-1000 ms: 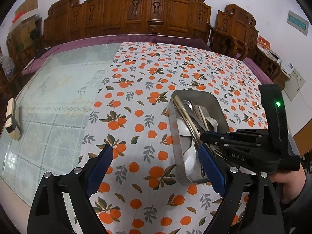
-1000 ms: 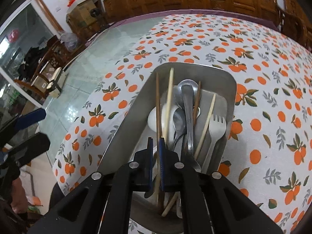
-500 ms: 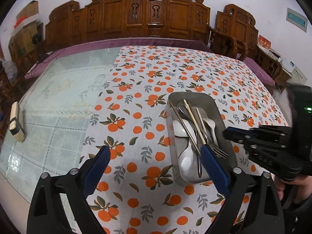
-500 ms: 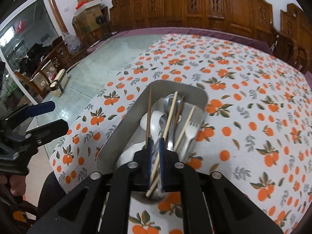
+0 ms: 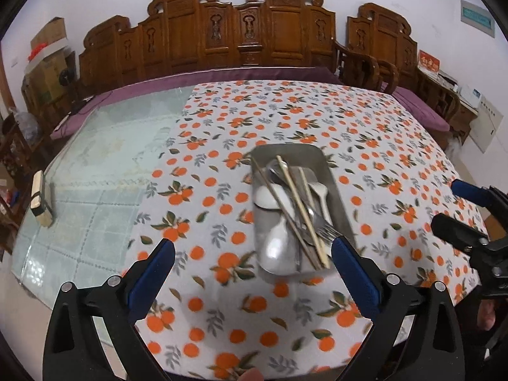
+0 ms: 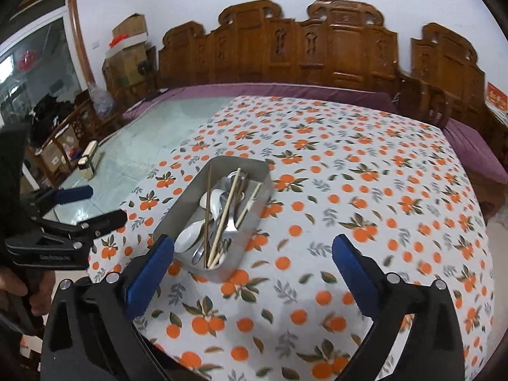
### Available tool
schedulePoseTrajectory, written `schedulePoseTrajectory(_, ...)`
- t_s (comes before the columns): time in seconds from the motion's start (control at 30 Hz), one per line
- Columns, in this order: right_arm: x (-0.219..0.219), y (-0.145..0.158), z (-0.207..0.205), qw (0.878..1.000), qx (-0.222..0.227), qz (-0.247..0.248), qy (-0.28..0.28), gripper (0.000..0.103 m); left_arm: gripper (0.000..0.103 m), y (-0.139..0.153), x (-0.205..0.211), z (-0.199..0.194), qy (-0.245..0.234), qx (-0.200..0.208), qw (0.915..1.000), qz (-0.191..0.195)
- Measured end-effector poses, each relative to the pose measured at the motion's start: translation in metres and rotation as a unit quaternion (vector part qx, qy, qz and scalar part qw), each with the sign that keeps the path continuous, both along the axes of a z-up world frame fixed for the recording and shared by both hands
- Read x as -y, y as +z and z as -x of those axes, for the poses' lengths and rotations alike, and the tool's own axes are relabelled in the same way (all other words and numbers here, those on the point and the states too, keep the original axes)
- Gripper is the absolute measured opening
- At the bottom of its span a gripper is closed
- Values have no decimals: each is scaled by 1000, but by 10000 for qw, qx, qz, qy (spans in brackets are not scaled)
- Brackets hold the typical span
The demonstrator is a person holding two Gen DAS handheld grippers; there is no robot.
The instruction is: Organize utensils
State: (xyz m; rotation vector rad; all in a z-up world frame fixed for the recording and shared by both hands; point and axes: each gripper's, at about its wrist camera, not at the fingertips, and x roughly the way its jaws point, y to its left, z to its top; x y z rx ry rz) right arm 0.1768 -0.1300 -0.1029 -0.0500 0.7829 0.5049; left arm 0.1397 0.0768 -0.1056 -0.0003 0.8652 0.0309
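Observation:
A steel tray (image 5: 287,150) lies on the orange-print tablecloth, filled with chopsticks (image 5: 298,203), white spoons (image 5: 276,244), metal spoons and a fork (image 5: 327,230). My left gripper (image 5: 253,247) hovers just short of the tray's near end, its jaws opening wide with nothing held between them. My right gripper (image 6: 253,243) hangs back and above the tray (image 6: 254,222), jaws also opening, with only cloth between them. The chopsticks (image 6: 227,212) rest loose in the tray. Each gripper shows in the other's view: the right gripper (image 5: 470,209) and the left gripper (image 6: 89,206).
Bare glass tabletop (image 5: 95,146) lies left of the cloth, with a small cream block (image 5: 41,200) near its left edge. Carved wooden benches (image 5: 247,31) line the far side. Cardboard boxes (image 6: 127,47) stand at the back left. The table's near edge is just below the grippers.
The right gripper, shut among the chopsticks in the tray, has opened wide and pulled back and up. The chopsticks stay in the tray. The left gripper backed off slightly.

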Motion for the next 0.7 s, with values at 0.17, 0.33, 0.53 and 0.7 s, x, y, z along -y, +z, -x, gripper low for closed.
schedulePoseTrajectory(0.17, 31, 8, 27, 9992, 154, 37, -359, 100, 95, 1, 24, 18, -163, 61, 9998, 40)
schedulePoseTrajectory(0.33, 58, 12, 53, 9974, 302, 7, -649, 100, 95, 2, 48, 37, -325, 123, 9993, 123)
schedulePoseTrajectory(0.53, 78, 24, 82, 9943, 550, -26, -918, 100, 95, 22, 70, 63, -484, 447, 9978, 114)
schedulePoseTrajectory(0.7, 85, 46, 101, 9912, 795, -41, -1055, 100, 95, 49, 78, 78, -445, 670, 9967, 81)
